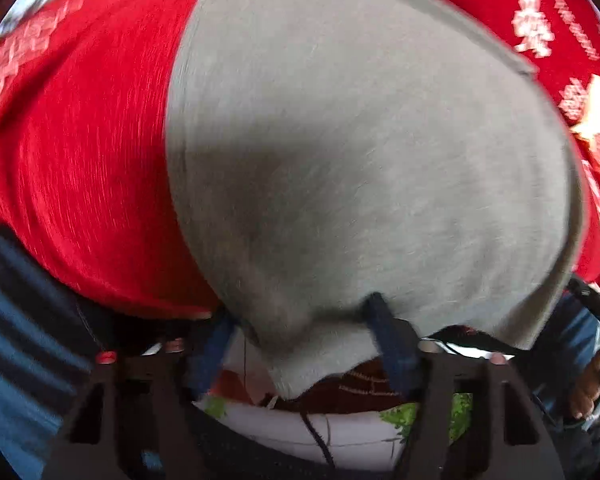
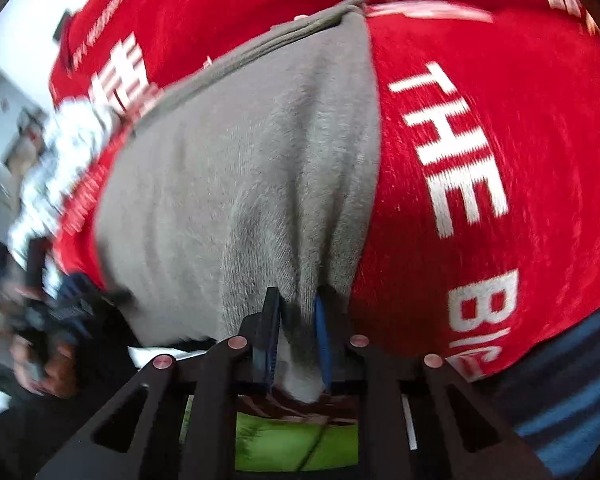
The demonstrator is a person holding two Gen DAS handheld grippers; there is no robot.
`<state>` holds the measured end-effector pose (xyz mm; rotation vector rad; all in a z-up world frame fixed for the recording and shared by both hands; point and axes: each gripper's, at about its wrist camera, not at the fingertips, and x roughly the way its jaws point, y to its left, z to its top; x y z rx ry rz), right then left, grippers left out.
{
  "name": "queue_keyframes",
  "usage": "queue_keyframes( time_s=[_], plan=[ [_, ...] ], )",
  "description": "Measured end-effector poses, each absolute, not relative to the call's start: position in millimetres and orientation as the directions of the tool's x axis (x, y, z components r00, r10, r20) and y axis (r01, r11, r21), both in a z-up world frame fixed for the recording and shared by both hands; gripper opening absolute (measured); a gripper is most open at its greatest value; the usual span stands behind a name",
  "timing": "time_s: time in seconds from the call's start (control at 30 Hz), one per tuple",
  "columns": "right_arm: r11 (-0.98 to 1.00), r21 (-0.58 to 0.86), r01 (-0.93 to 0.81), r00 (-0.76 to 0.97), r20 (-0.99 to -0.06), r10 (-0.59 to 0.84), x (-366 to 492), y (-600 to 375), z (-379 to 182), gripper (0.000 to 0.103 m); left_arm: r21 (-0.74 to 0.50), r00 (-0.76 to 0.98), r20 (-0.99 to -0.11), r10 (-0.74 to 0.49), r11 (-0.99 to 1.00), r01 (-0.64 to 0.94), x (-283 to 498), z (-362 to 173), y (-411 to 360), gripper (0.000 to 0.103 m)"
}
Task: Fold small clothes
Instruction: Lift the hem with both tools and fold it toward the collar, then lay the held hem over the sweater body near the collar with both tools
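Observation:
A small grey garment (image 1: 360, 152) hangs in front of the person's red shirt and fills most of both views; it also shows in the right wrist view (image 2: 252, 184). My left gripper (image 1: 300, 320) has the garment's lower edge bunched between its blue-padded fingers (image 1: 392, 336). My right gripper (image 2: 298, 320) is shut on a pinched fold of the same garment, which runs down between its fingers (image 2: 270, 328). The cloth is stretched between the two grippers. The views are blurred by motion.
The person's red shirt with white lettering (image 2: 480, 160) is right behind the garment. A surface with a white and green printed cover (image 1: 340, 432) lies below, also in the right wrist view (image 2: 292, 444). The other gripper and hand show at the left edge (image 2: 48, 320).

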<state>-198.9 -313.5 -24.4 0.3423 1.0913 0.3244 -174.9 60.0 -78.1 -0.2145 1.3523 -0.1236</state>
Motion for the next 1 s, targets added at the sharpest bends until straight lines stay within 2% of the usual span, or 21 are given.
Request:
queue_keyframes(
  time_s=[0.1, 0.17, 0.2, 0.23, 0.27, 0.33, 0.37, 0.4, 0.43, 0.47, 0.57, 0.67, 0.8, 1.0],
  plan=[
    [0.883, 0.462, -0.082, 0.422, -0.787, 0.45, -200, -318, -29, 0.03, -0.265, 0.172, -0.953, -0.249, 0.962, -0.074, -169, -88, 66, 0.086],
    [0.881, 0.462, -0.101, 0.42, -0.783, 0.459, -202, -315, -30, 0.043, -0.265, 0.163, -0.954, -0.25, 0.962, -0.073, -168, -90, 65, 0.086],
    [0.876, 0.471, -0.105, 0.415, -0.78, 0.469, -203, -314, -30, 0.056, -0.266, 0.157, -0.955, -0.252, 0.961, -0.072, -167, -91, 63, 0.086],
    [0.869, 0.482, -0.109, 0.412, -0.774, 0.481, -204, -314, -29, 0.061, -0.271, 0.145, -0.955, -0.259, 0.96, -0.074, -167, -95, 61, 0.086],
    [0.871, 0.48, -0.109, 0.42, -0.771, 0.478, -207, -313, -28, 0.064, -0.285, 0.135, -0.953, -0.273, 0.955, -0.085, -166, -98, 62, 0.086],
    [0.872, 0.477, -0.108, 0.424, -0.771, 0.474, -205, -312, -28, 0.064, -0.316, 0.131, -0.944, -0.302, 0.943, -0.106, -168, -102, 68, 0.084],
    [0.871, 0.481, -0.104, 0.424, -0.77, 0.476, -205, -313, -27, 0.061, -0.347, 0.136, -0.933, -0.333, 0.933, -0.092, -168, -101, 67, 0.068],
    [0.878, 0.468, -0.103, 0.426, -0.777, 0.464, -203, -311, -26, 0.044, -0.368, 0.129, -0.925, -0.357, 0.926, -0.079, -169, -100, 69, 0.061],
    [0.892, 0.439, -0.109, 0.429, -0.789, 0.441, -203, -308, -25, 0.013, -0.378, 0.131, -0.921, -0.368, 0.923, -0.066, -172, -97, 67, 0.035],
    [0.909, 0.397, -0.125, 0.428, -0.805, 0.41, -203, -308, -23, 0.012, -0.397, 0.133, -0.911, -0.39, 0.918, -0.029, -176, -92, 63, 0.009],
    [0.894, 0.423, -0.149, 0.443, -0.78, 0.443, -208, -313, -14, 0.011, -0.368, 0.203, -0.908, -0.367, 0.929, 0.036, -189, -71, 55, 0.009],
    [0.873, 0.453, -0.18, 0.479, -0.735, 0.48, -217, -322, 1, 0.01, -0.371, 0.326, -0.868, -0.375, 0.926, 0.077, -199, -41, 57, 0.009],
    [0.834, 0.518, -0.191, 0.525, -0.664, 0.532, -218, -332, 17, 0.01, -0.311, 0.466, -0.825, -0.32, 0.945, 0.1, -203, -9, 60, 0.009],
    [0.806, 0.551, -0.219, 0.583, -0.588, 0.56, -206, -326, 47, 0.009, -0.296, 0.541, -0.783, -0.306, 0.949, 0.108, -185, 17, 64, 0.009]
  ],
)
